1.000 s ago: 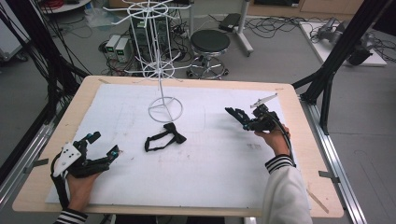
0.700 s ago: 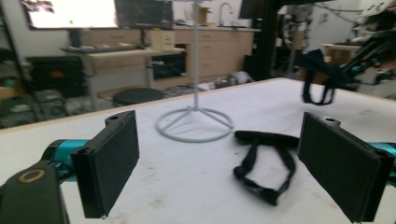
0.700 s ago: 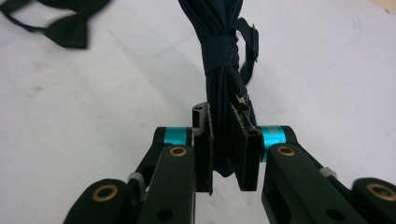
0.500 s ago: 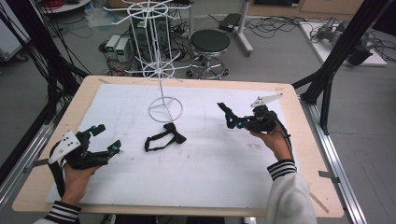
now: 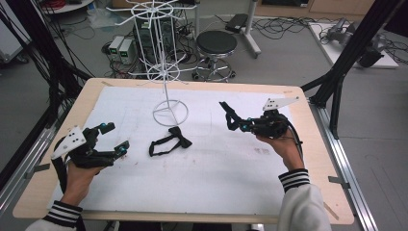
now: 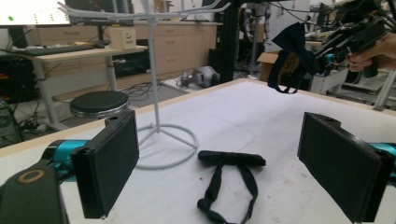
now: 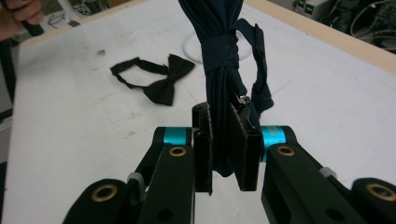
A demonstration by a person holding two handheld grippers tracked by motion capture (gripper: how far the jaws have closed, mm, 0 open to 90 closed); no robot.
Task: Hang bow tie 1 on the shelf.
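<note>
High view: left gripper (image 5: 111, 138) held above the near-left part of the white table cover (image 5: 216, 183), jaws spread wide with nothing between them, grey plate on top, a hand in a striped cuff behind it. Black bow tie (image 5: 169, 142) lying flat on the cover, between the two grippers and just in front of the ring base of the white wire rack (image 5: 166, 72), apart from both. Right gripper (image 5: 231, 118) raised over the right part of the cover, pointing toward the rack, jaws pinched narrow on a dark navy bow tie (image 5: 229, 111) that sticks out ahead of them. Black stool (image 5: 217, 43) on the floor beyond the table's far edge.

Left gripper view: two broad black pads standing far apart, empty. Black bow tie (image 6: 231, 161) resting on the cover ahead between them, strap trailing toward the camera. Rack base ring (image 6: 166, 149) just beside it on the left. Up at the right, the right gripper (image 6: 322, 58) aloft with the navy bow tie (image 6: 292, 51) dangling from its tip, clear of the table.

Right gripper view: jaws drawn close together, clamping the navy bow tie (image 7: 219, 56) near its knot, cloth bunched upright, strap looping off to the right. Black bow tie (image 7: 156, 81) flat on the cover farther off at left.
</note>
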